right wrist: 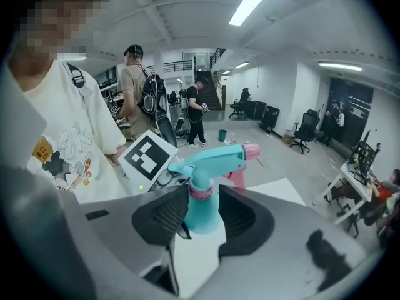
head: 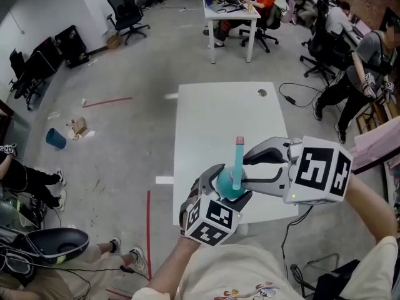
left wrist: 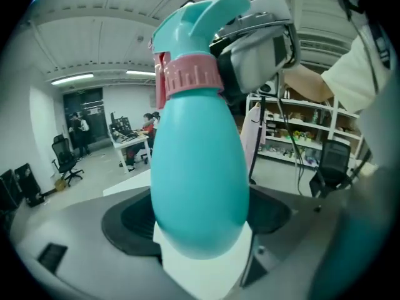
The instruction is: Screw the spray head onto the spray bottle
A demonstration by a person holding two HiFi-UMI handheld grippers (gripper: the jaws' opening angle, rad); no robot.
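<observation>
My left gripper (head: 226, 187), wide, clasps the upright spray bottle (left wrist: 199, 167); my right gripper (right wrist: 203, 202) pinches the spray head (right wrist: 215, 158), nozzle (head: 239, 141) toward the table (head: 206, 117) far edge.

The bottle (left wrist: 197, 186) is teal, its ribbed collar (left wrist: 187, 80) pink, and the head (right wrist: 212, 158) teal with a pink nozzle (right wrist: 251, 150). The table (head: 212, 117) is white, and the grey floor (head: 125, 161) has red tape lines (head: 107, 102) at left. Each cube (head: 322, 170) shows black squares on white.
</observation>
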